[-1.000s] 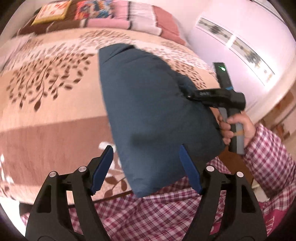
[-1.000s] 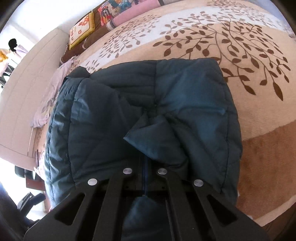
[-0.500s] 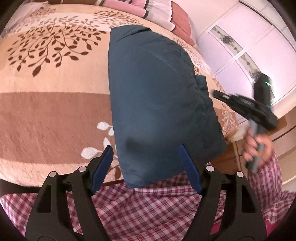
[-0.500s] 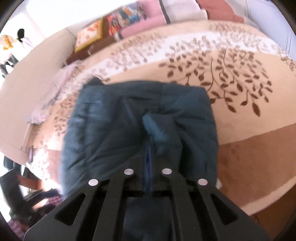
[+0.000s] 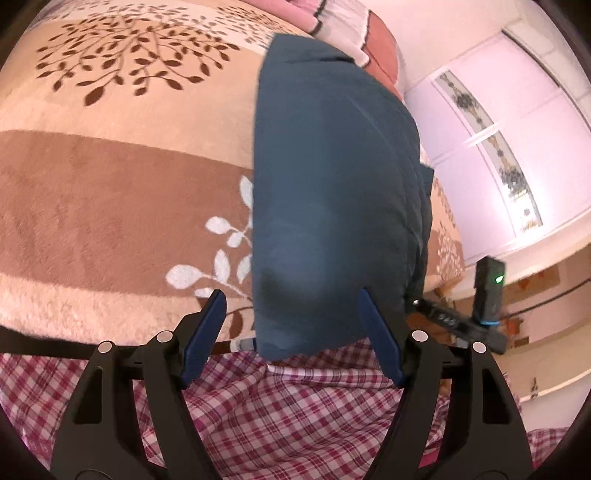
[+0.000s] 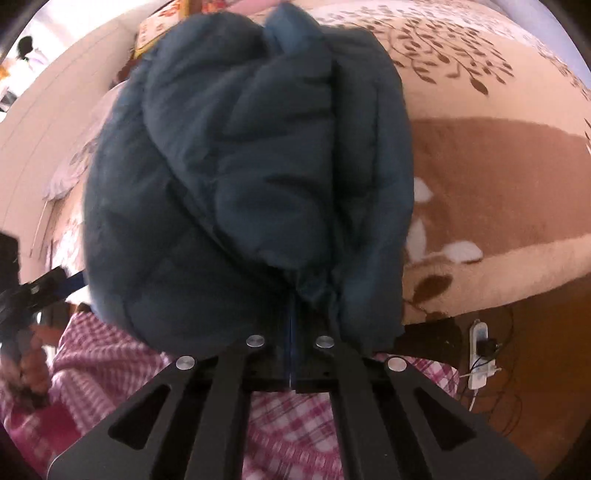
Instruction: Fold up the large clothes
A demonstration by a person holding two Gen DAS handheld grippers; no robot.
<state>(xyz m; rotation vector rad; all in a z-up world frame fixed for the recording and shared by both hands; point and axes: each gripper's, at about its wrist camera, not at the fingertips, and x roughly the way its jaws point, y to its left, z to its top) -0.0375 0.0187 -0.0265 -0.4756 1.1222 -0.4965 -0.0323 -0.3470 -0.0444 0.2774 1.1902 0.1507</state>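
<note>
A dark blue padded jacket (image 5: pixel 332 184) is folded into a thick bundle and hangs off the front edge of the bed. My right gripper (image 6: pixel 291 314) is shut on a bunched fold of the jacket (image 6: pixel 240 166), which fills most of the right wrist view. In the left wrist view the right gripper's body (image 5: pixel 461 325) shows at the bundle's lower right. My left gripper (image 5: pixel 291 325) is open and empty, its blue pads either side of the bundle's lower end, not touching it.
The bed (image 5: pixel 110 184) carries a beige and brown blanket with a leaf pattern. Pillows (image 5: pixel 343 22) lie at its head. A white wardrobe (image 5: pixel 517 129) stands on the right. My checked shirt (image 5: pixel 295 406) is close below. A power strip (image 6: pixel 478 350) lies on the floor.
The right gripper has pulled the jacket bundle off the bed surface toward me and down over the bed edge. The left gripper stays open and has drawn back with it.
</note>
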